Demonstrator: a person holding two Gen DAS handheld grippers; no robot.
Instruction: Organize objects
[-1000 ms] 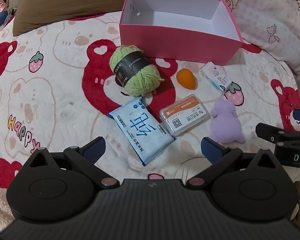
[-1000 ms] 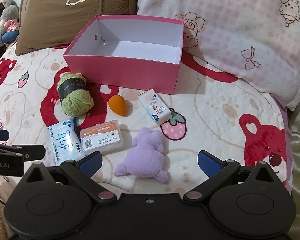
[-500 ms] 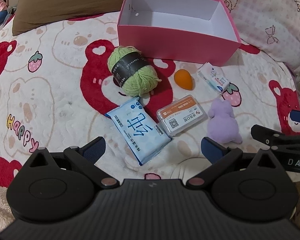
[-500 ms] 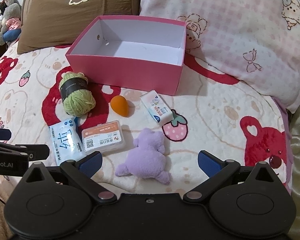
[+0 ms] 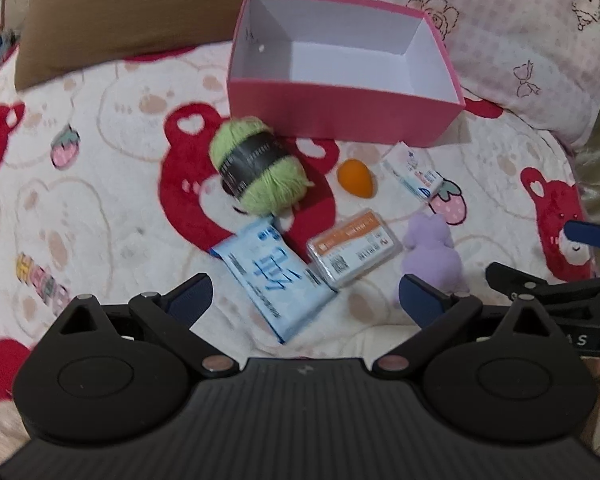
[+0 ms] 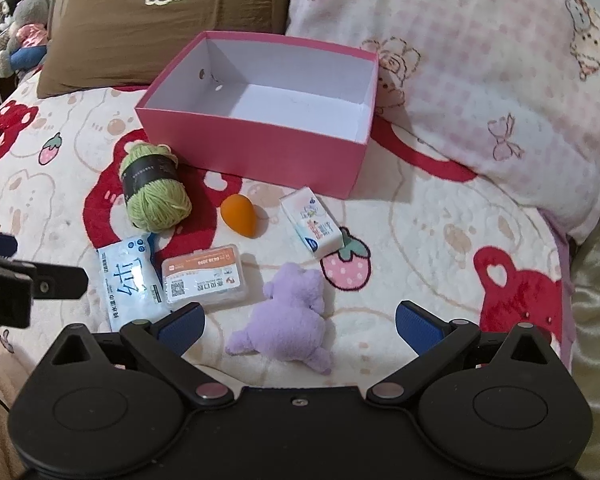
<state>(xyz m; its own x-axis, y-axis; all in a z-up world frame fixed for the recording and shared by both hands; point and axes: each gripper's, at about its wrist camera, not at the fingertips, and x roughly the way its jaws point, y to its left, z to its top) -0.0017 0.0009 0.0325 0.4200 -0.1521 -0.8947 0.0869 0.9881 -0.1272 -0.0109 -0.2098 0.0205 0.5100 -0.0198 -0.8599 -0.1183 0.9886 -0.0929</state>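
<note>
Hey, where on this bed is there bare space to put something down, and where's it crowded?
Free: the blanket right of the small white carton, up to the pink checked pillow; also the stretch left of the green yarn. The pink box holds nothing. Crowded: in front of the box, where yarn, orange sponge, wipes packet, clear case and purple plush cluster.

A bedroom in a home, seen on top of a bed. Soft fleece blanket printed with red bears and strawberries as the surface. Brown pillow with a stitched cloud and pink checked pillow with small cartoon animals at the head. Plush toys piled at the far left edge, beside the brown pillow.
</note>
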